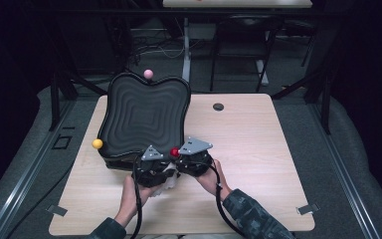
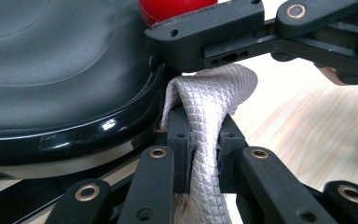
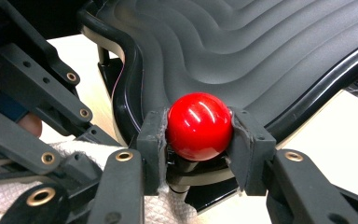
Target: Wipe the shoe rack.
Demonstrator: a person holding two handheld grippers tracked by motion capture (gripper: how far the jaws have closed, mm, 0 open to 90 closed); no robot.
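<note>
A black rippled board [image 1: 144, 117] with a glossy rim lies on the wooden table [image 1: 248, 139]; a ball sits at each of several corners. At its near right corner my right gripper [image 3: 199, 135] is shut on the red ball [image 3: 199, 126] [image 1: 174, 152]. Right beside it, my left gripper [image 2: 204, 149] is shut on a fold of grey quilted cloth [image 2: 209, 107] that bunches up against the board's rim [image 2: 74, 135]. In the high view both grippers [image 1: 151, 167] [image 1: 194, 159] meet at the board's near edge. The right gripper's black jaw crosses the top of the left gripper view.
A yellow ball [image 1: 97, 144] marks the board's near left corner and a pink ball [image 1: 148, 74] its far corner. A small dark disc [image 1: 218, 106] lies on the table behind the board. Chairs and table legs stand beyond the far edge.
</note>
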